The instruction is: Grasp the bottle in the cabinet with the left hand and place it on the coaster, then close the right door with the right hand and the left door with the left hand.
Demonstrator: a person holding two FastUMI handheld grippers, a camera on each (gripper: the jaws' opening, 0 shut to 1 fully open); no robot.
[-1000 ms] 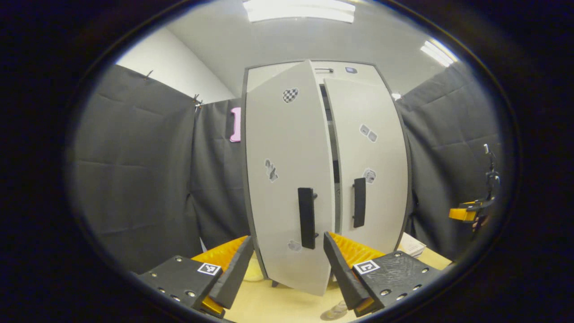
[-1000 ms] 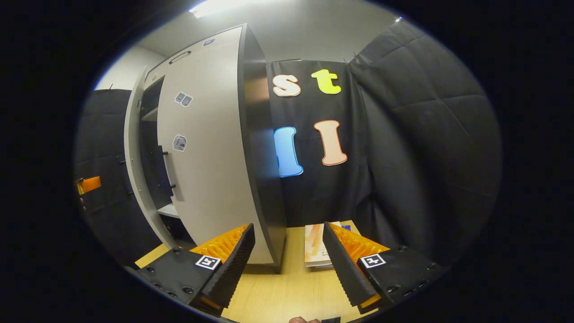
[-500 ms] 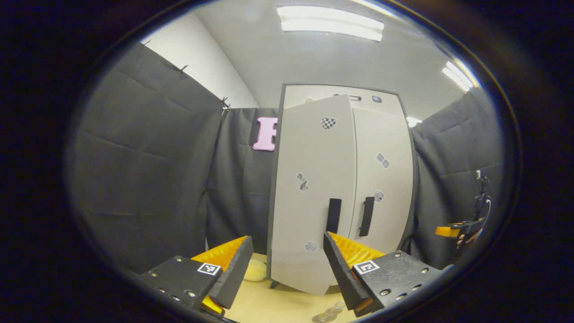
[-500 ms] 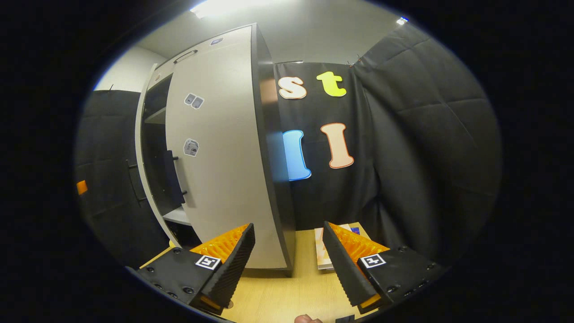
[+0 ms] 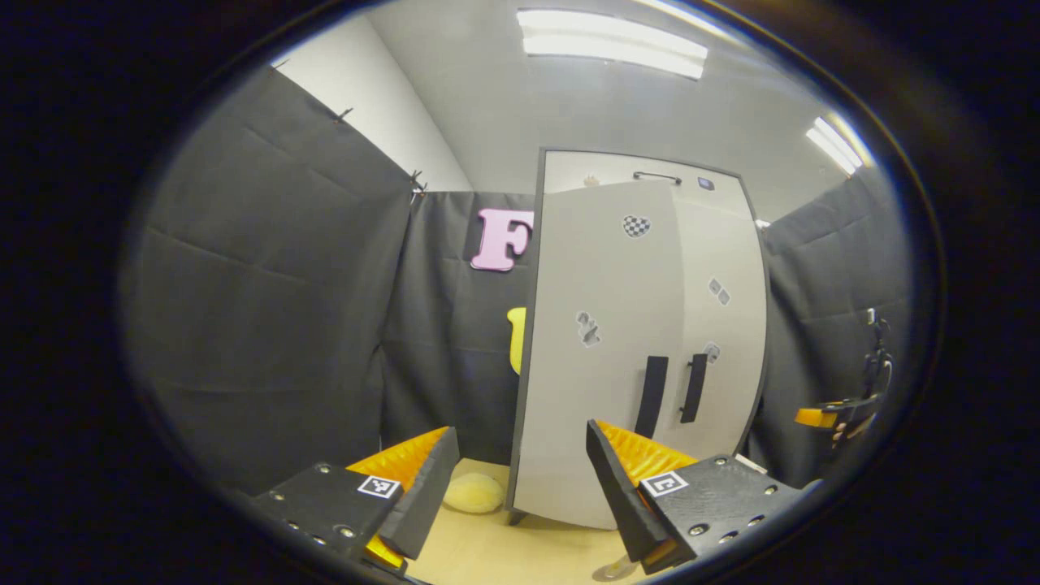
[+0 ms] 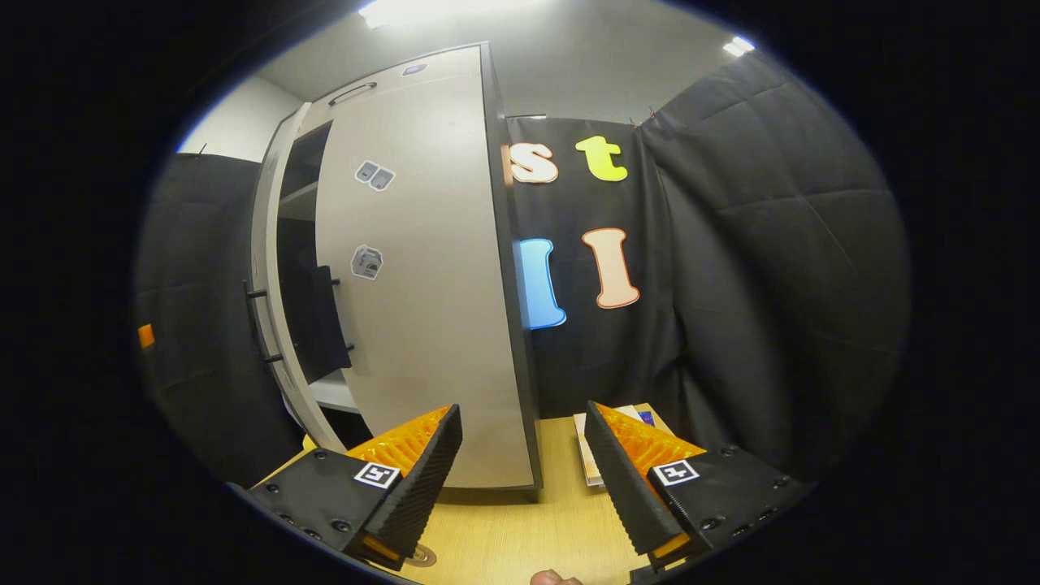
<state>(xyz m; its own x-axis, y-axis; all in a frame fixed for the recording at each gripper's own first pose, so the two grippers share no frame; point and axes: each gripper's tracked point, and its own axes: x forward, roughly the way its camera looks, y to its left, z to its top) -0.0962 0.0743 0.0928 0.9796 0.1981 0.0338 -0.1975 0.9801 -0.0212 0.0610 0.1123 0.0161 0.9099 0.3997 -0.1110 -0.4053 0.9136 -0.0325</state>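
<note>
In the left gripper view, the left tongs [image 5: 520,487] stood wide apart and empty, low in the foreground over the pale wooden table [image 5: 504,552]. A soft yellow object [image 5: 475,492] lay on the table just behind the gap between the fingers, at the foot of the cabinet [image 5: 569,166]. The cabinet rose beyond and a little right of the tongs. Its left door [image 5: 589,357] hung slightly ajar, its free edge standing proud of the right door [image 5: 727,325], which lay flat against the cabinet front. The two dark handles [image 5: 652,396] sat side by side near the middle seam, above the tongs' right finger. At the bottom edge, just left of that finger's base, a small clear rounded thing [image 5: 615,569] rested on the table; whether it was the bottle or the coaster could not be told. Far right, the right tongs [image 5: 821,416] hung well apart from the cabinet, with a hand [image 5: 849,426] behind them.

In the right gripper view, the right tongs [image 6: 524,479] also gaped wide, holding nothing. The left door [image 6: 272,325] showed edge-on at far left, open enough to reveal a shelf [image 6: 333,390] inside. The right door [image 6: 422,292] stood beyond the tongs' left finger. A small round disc [image 6: 422,557] lay on the table by that finger's base. A flat booklet [image 6: 587,443] lay behind the right finger.
</note>
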